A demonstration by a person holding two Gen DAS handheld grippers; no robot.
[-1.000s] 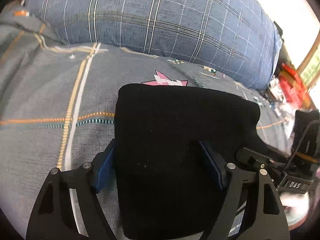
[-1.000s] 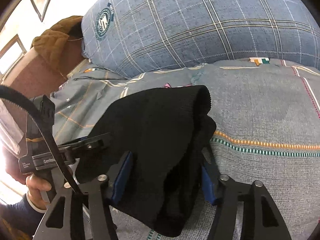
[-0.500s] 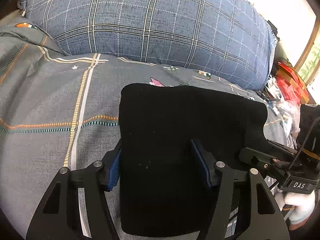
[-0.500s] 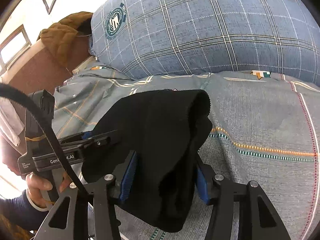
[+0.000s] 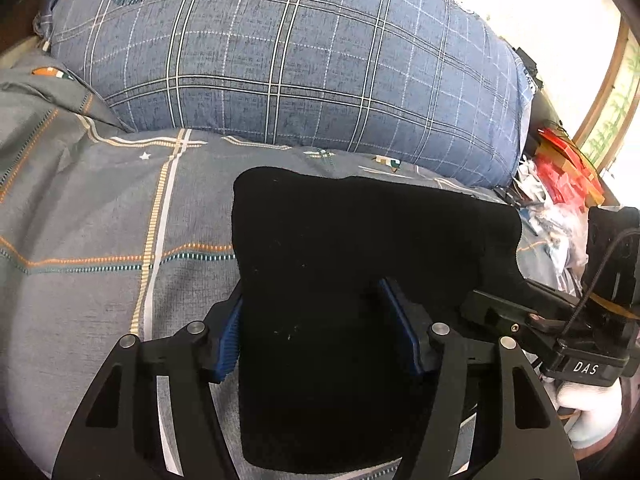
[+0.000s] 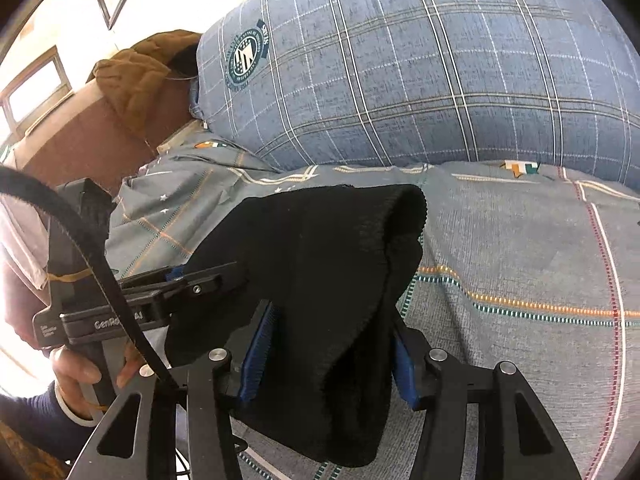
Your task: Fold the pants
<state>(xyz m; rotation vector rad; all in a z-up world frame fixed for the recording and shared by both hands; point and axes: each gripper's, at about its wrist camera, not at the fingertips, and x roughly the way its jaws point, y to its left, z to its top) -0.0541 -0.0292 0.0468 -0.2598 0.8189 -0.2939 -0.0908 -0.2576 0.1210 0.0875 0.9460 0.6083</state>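
Observation:
The black pants point(image 5: 360, 240) are a folded bundle held up off the grey bedspread point(image 5: 100, 220). My left gripper point(image 5: 316, 320) is shut on the bundle's near left part, and its blue pads point(image 5: 230, 340) press into the cloth on both sides. In the right wrist view my right gripper point(image 6: 332, 320) is shut on the bundle's right end, where the ribbed edge of the pants point(image 6: 320, 248) hangs down between the fingers. Each gripper shows in the other's view: the right gripper point(image 5: 520, 316) and the left gripper point(image 6: 192, 284) sit close together at the bundle's two ends.
A large blue plaid pillow point(image 5: 300, 60) lies across the back of the bed. A brown garment point(image 6: 140, 72) hangs over the headboard on the left. Red and white clutter point(image 5: 568, 168) sits beside the bed on the right. A person's hand point(image 6: 80, 372) holds the left gripper's handle.
Both grippers have risen with the pants, so the bundle hangs higher above the bedspread. The left jaws have narrowed onto the cloth, and the right jaws slightly.

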